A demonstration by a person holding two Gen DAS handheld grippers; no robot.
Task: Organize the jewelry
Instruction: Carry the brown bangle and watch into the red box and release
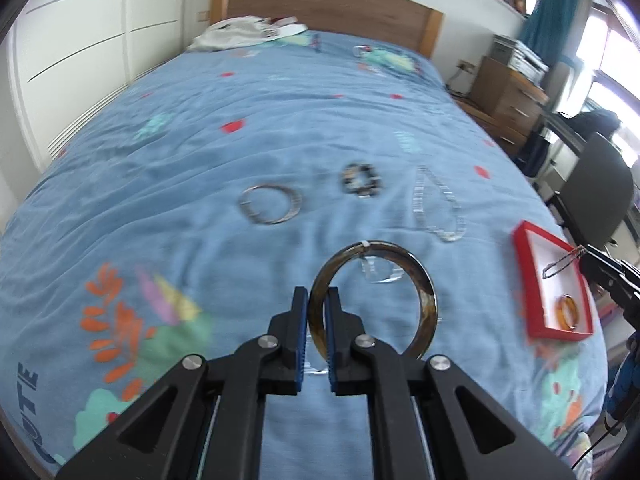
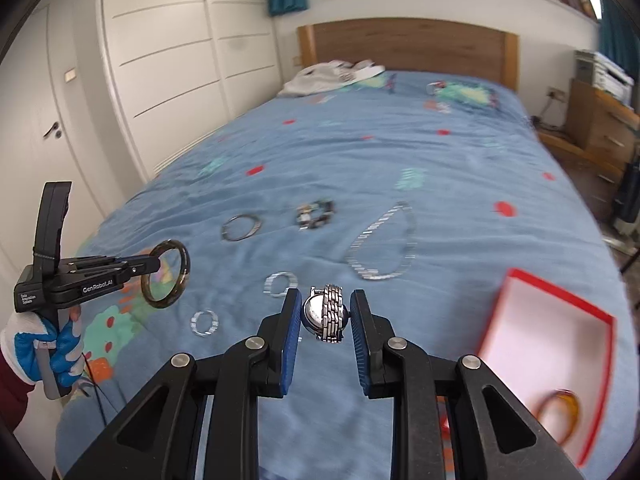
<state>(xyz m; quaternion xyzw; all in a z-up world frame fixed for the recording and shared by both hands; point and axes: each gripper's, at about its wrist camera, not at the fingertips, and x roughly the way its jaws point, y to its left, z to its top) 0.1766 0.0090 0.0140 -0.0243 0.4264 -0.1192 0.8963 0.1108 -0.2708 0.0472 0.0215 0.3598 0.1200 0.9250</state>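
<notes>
My left gripper (image 1: 317, 300) is shut on a dark tortoiseshell bangle (image 1: 420, 280) and holds it above the blue bedspread; it also shows in the right wrist view (image 2: 152, 266) with the bangle (image 2: 182, 276). My right gripper (image 2: 325, 308) is shut on a silver metal watch (image 2: 326, 314) held above the bed. A red-rimmed white box (image 1: 520, 256) lies to the right and holds an orange bangle (image 1: 567, 312); the box also shows in the right wrist view (image 2: 560, 300). In the left wrist view the right gripper (image 1: 600, 266) hangs over the box.
On the bedspread lie a silver bangle (image 1: 270, 204), a dark beaded bracelet (image 1: 360, 179), a silver chain necklace (image 1: 438, 204) and two clear rings (image 2: 280, 282) (image 2: 205, 323). White clothes (image 1: 240, 34) lie by the wooden headboard. A wooden dresser (image 1: 508, 96) and a chair (image 1: 600, 184) stand to the right.
</notes>
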